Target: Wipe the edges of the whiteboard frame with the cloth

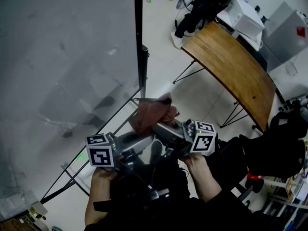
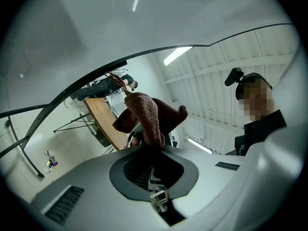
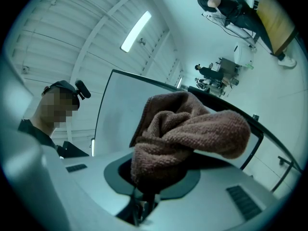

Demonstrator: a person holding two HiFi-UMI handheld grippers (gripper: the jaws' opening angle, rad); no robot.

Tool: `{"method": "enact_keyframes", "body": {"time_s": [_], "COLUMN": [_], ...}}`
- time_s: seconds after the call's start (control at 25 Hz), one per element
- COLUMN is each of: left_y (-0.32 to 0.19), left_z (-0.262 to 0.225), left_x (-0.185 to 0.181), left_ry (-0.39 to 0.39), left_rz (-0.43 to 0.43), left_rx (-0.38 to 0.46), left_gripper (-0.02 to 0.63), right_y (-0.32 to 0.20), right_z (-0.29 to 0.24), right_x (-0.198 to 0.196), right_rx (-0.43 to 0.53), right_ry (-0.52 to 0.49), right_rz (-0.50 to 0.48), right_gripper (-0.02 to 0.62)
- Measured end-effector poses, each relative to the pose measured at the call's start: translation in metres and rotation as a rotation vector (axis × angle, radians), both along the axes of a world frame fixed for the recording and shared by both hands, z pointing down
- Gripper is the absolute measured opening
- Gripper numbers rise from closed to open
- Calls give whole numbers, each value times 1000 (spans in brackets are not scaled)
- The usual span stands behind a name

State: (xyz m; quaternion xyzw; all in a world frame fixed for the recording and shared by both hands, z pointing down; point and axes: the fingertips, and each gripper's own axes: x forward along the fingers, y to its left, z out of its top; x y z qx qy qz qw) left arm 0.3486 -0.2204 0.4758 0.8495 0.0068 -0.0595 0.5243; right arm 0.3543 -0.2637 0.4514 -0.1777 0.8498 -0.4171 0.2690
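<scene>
A brown knitted cloth [image 1: 153,112] hangs bunched between my two grippers, just right of the whiteboard [image 1: 67,57] and below its black frame edge [image 1: 139,42]. My right gripper [image 1: 161,128] is shut on the cloth [image 3: 187,129], which piles up out of its jaws [image 3: 144,186]. My left gripper [image 1: 147,139] points at it from the left. In the left gripper view a strip of the cloth [image 2: 149,119] runs down into the jaws [image 2: 153,150], which look shut on it. The frame [image 3: 231,105] shows behind the cloth in the right gripper view.
The whiteboard's black stand legs [image 1: 96,134] spread across the pale floor below it. A curved wooden table [image 1: 231,66] stands to the right, with a seated person [image 1: 202,4] and a white machine [image 1: 245,16] beyond. Dark bags [image 1: 284,148] sit at far right.
</scene>
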Motion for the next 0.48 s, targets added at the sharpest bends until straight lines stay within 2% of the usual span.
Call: {"method": "enact_keyframes", "body": {"time_s": [0.48], "left_y": [2], "left_z": [5], "left_x": [1], "left_ry": [-1], "left_rz": [16], "left_rx": [-10], "left_gripper": [-14], "right_y": [1], "right_z": [4], "right_x": [-4], "right_rx": [-2], "right_ry": [26], "right_rz": [4], "right_gripper": [74]}}
